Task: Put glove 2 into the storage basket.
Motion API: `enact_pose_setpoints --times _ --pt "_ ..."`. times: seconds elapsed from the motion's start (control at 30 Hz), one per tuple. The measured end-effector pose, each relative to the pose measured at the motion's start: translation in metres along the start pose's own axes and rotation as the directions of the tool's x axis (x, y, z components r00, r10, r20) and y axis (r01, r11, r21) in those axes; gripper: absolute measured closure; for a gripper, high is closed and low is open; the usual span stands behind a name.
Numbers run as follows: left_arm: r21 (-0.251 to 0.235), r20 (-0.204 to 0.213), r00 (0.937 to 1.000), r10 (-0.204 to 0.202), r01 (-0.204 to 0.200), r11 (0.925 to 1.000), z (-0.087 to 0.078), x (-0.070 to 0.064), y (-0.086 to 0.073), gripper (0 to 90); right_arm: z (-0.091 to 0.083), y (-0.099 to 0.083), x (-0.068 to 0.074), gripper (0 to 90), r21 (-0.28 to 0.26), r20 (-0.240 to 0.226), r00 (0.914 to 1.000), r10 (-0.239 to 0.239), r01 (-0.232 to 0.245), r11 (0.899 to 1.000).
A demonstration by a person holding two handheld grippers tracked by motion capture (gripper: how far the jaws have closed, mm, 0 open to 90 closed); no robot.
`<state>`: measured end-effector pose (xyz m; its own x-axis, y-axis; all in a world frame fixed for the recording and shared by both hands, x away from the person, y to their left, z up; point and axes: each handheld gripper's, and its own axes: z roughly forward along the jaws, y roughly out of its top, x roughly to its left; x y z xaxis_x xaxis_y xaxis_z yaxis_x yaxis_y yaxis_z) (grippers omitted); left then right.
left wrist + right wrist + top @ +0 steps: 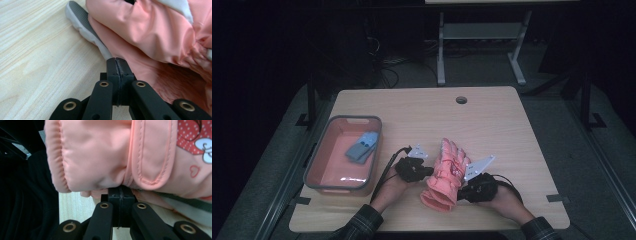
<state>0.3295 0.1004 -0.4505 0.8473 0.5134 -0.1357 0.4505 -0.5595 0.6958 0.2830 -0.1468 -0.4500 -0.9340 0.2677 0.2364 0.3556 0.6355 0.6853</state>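
Note:
A pink padded glove [447,175] with a red dotted patch sits at the front middle of the wooden table [497,125], fingers pointing away from me. My left gripper [429,172] meets its left edge. In the left gripper view the jaws [117,62] are shut on the edge of the pink glove [150,30], where a grey and white strip [82,20] ends. My right gripper [463,190] comes in from the right near the cuff. Its jaws [120,188] are shut on the underside of the glove [100,157] beside the cuff strap.
A pink bin with a grey rim [318,150] stands at the table's left and holds a blue-grey glove [362,147]. A round cable hole [461,100] lies near the far edge. A white metal frame [441,55] stands on the floor beyond the table.

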Motion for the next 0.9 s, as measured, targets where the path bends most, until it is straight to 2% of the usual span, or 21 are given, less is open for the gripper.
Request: enact_pose_setpoints --times 0.1,0.23,0.37,0.47,0.57,0.63,0.7,0.77,0.9 --pt "-0.003 -0.001 1.0000 0.004 -0.004 1.0000 -0.004 0.002 0.000 89.3 -0.009 -0.002 0.001 89.6 -0.014 0.012 0.9994 0.033 -0.033 0.999" --pt "-0.014 -0.002 0.9998 -0.022 0.022 0.9997 -0.011 0.004 0.001 85.7 -0.030 -0.006 -0.006 89.0 -0.067 0.081 0.9940 0.073 -0.068 0.995" --pt "-0.013 -0.002 0.9991 -0.042 0.042 0.9991 -0.017 0.007 0.001 77.7 -0.045 -0.005 -0.012 89.8 -0.126 0.157 0.9815 0.109 -0.090 0.988" --pt "-0.009 -0.016 0.9986 -0.051 0.051 0.9987 -0.022 0.010 0.002 66.5 -0.053 0.000 -0.017 89.8 -0.177 0.212 0.9676 0.137 -0.100 0.979" --pt "-0.012 -0.008 0.9970 -0.077 0.077 0.9970 -0.025 0.013 0.002 52.7 -0.054 0.006 -0.022 89.8 -0.209 0.247 0.9577 0.148 -0.096 0.973" --pt "-0.012 -0.012 0.9956 -0.093 0.093 0.9956 -0.026 0.014 0.002 47.3 -0.053 0.009 -0.025 89.8 -0.226 0.247 0.9563 0.156 -0.100 0.969" --pt "-0.010 -0.014 0.9958 -0.091 0.090 0.9958 -0.027 0.016 0.002 42.3 -0.050 0.013 -0.026 89.8 -0.235 0.241 0.9576 0.158 -0.100 0.967" --pt "-0.011 -0.020 0.9957 -0.090 0.090 0.9959 -0.027 0.016 0.002 39.3 -0.046 0.016 -0.027 89.8 -0.229 0.242 0.9570 0.160 -0.104 0.968" --pt "-0.016 -0.029 0.9955 -0.090 0.090 0.9958 -0.028 0.017 0.001 36.6 -0.033 0.017 -0.031 89.8 -0.187 0.255 0.9559 0.146 -0.100 0.977"
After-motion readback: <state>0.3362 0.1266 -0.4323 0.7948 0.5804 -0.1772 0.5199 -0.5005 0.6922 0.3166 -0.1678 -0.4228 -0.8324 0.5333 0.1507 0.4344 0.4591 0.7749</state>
